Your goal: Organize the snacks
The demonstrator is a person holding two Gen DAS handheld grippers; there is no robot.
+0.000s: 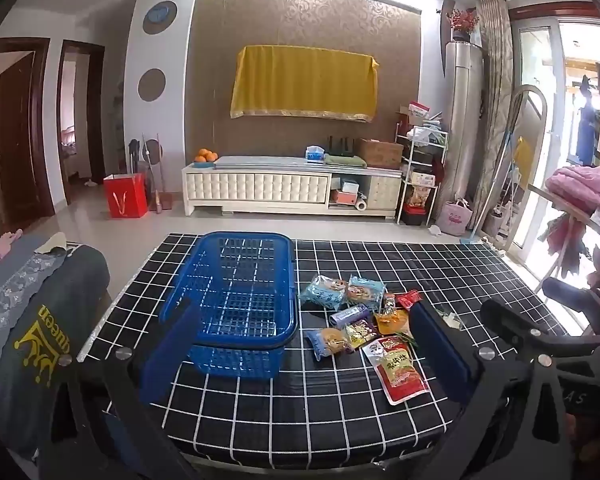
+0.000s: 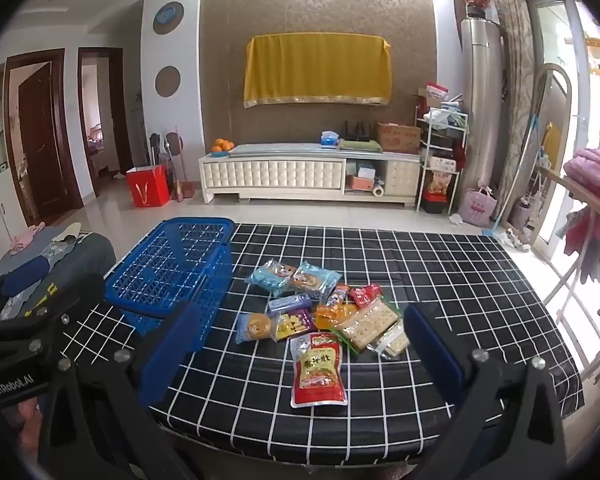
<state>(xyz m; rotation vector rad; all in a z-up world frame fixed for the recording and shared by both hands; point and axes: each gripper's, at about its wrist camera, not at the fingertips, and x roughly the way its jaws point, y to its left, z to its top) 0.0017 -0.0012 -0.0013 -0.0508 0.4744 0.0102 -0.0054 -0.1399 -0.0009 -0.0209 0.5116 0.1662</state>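
We find the task not yet begun in any visible respect. The blue basket [image 1: 236, 300] stands at centre-left of the left wrist view on the black checked tablecloth [image 1: 380, 400], and through its mesh we see no packet inside; it reads as empty. The whole snack pile [image 2: 320, 312] lies loose on the cloth just right of the basket, in the middle of the right wrist view: two pale blue packets [image 2: 296, 276] at the far side, a round pastry in clear wrap [image 2: 256, 326] nearest the basket, a cracker pack [image 2: 370, 324] at the right, and a large red pouch [image 2: 318, 370] closest to us. Several small items in the centre of the pile overlap, so we cannot give a firm count. The left gripper [image 1: 304, 356] and the right gripper [image 2: 300, 352] each hang above the near table edge with fingers spread wide and nothing between them. We judge every packet remains to be moved into the basket.
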